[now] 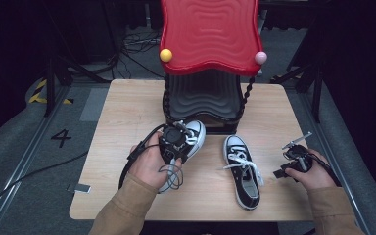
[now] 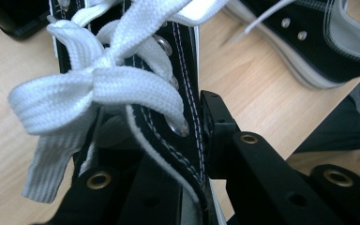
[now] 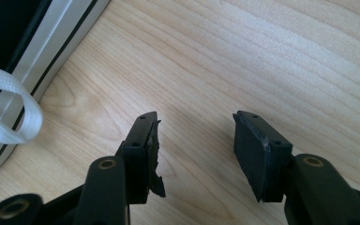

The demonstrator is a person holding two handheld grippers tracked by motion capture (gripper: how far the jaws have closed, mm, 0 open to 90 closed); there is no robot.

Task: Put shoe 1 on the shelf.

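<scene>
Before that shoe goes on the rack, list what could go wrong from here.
1. The left hand-held gripper pinches only the thin canvas side of the black-and-white lace-up sneaker; it could slip or swing.
2. Its loose white laces might snag on the black wavy lower shelf.

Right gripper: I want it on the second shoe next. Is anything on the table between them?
Nothing visible. The right gripper is open over bare table, and the second shoe lies just to its left with only wood between; its loose lace trails beside the sole, short of the jaws.
</scene>
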